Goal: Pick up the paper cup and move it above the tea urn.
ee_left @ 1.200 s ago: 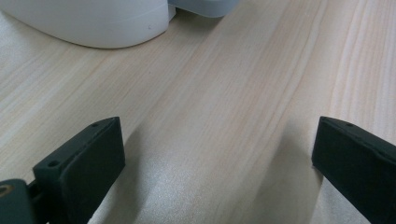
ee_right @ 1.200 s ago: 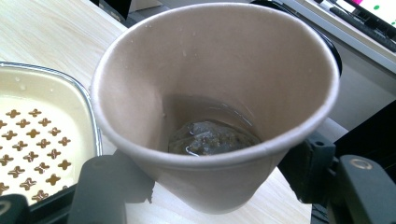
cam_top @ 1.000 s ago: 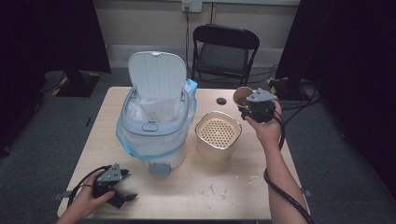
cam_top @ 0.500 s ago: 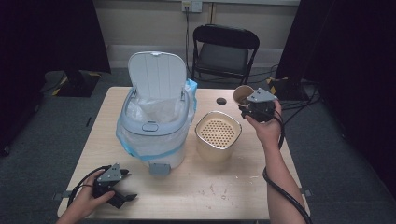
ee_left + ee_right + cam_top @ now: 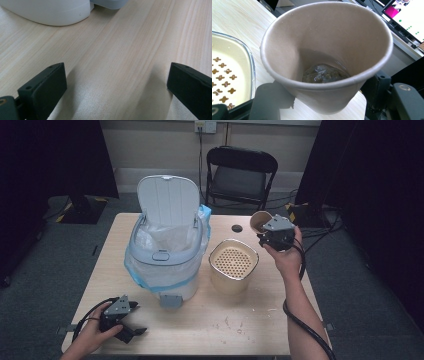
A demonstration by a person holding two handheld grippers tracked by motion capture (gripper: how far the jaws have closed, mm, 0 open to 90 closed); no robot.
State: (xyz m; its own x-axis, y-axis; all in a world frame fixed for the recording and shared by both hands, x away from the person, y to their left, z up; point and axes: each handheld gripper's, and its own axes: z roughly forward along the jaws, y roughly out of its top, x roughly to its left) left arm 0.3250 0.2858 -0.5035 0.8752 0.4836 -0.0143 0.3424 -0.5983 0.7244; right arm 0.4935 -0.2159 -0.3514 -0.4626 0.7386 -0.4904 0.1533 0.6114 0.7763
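My right gripper (image 5: 267, 234) is raised over the table's far right, shut on a brown paper cup (image 5: 259, 221). In the right gripper view the cup (image 5: 329, 50) sits tilted between the jaws, with a dark wet lump and a little liquid (image 5: 324, 74) at its bottom. Beside it stands a beige container with a perforated strainer lid (image 5: 233, 262). A white pedal bin (image 5: 167, 245) with its lid up and a plastic liner stands mid-table. My left gripper (image 5: 131, 320) rests on the table's near left corner, open; in the left gripper view the jaws are wide apart over bare wood (image 5: 112, 75).
A small dark round cap (image 5: 236, 228) lies on the table behind the strainer container. A black folding chair (image 5: 240, 175) stands beyond the far edge. Crumbs (image 5: 235, 322) speckle the front of the table. The bin's base (image 5: 50, 12) lies just ahead of the left gripper.
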